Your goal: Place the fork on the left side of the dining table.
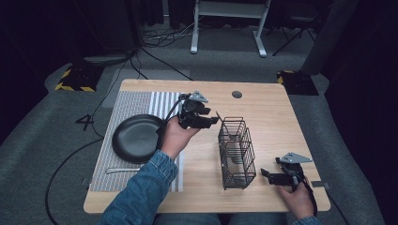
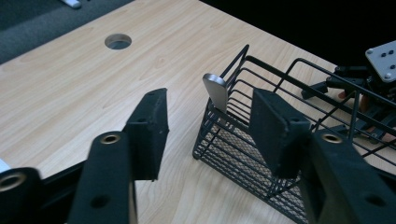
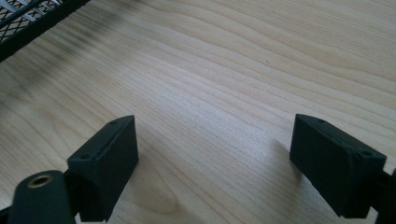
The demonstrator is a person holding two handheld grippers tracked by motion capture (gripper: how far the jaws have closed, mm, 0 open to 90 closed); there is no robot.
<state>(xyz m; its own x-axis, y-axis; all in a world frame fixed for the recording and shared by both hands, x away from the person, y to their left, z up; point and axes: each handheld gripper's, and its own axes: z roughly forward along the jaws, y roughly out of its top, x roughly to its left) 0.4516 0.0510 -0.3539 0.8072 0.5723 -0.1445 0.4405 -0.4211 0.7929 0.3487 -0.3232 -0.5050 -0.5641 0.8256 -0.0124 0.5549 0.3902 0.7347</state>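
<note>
Wide wooden counter [image 1: 281, 122] first: its far right stretch is bare, with a round hole [image 1: 237, 94] near the back edge, and there's open wood between the basket and the right edge. On the left half lies a striped mat [image 1: 133, 105], running from near the back almost to the front edge. On the mat sits a black plate [image 1: 136, 138], and a utensil [image 1: 123, 169] lies just in front of the plate.

Middle of the counter, the wire basket [image 1: 236, 152] stands upright, long side running front to back, well clear of every edge. In the left gripper view a flat metal handle [image 2: 216, 91] pokes up at the basket's near corner, leaning on the wire wall.

Left gripper [image 1: 206, 119] hovers between plate and basket, fingers [image 2: 149, 126] pointing at the basket's far end; they stand about half open with nothing between them, the handle just beyond the tips. Right gripper [image 1: 270, 176] sits low by the basket's front right corner, close to the front edge, fingers [image 3: 109, 158] spread wide over bare wood, holding nothing.

No writing can be read on anything on the counter
</note>
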